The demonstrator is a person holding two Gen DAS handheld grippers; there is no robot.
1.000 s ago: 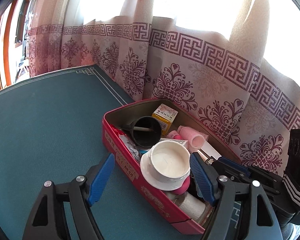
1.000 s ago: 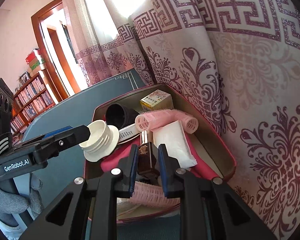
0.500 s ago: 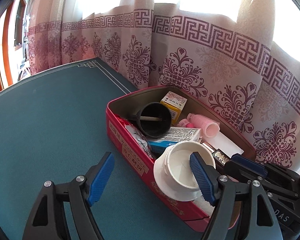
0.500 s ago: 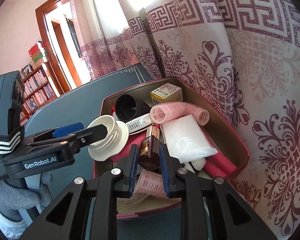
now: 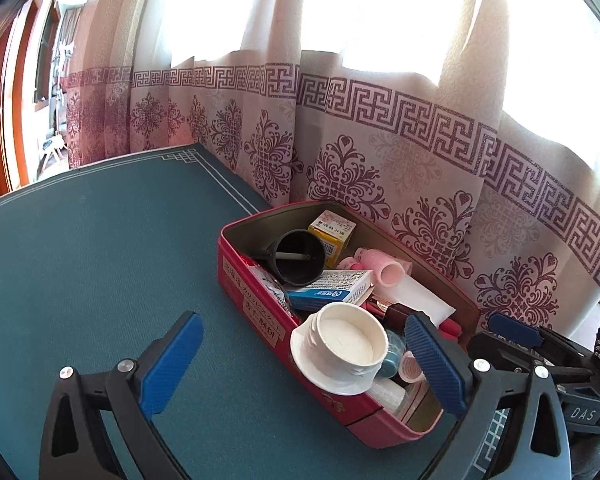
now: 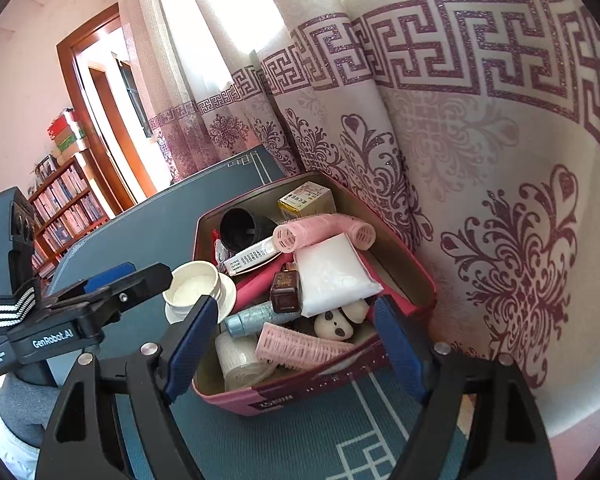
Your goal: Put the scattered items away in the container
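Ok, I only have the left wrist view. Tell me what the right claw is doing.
Observer: The right claw has just been opening; its jaws stand wide, gripping nothing.
Operator: Say where the small brown glass bottle is.
Observer: It lies in the red rectangular tin, against a white plastic packet.
Operator: Report the tin's near end.
Observer: A small white panda-faced figure sits there beside a pink ribbed hair roller.
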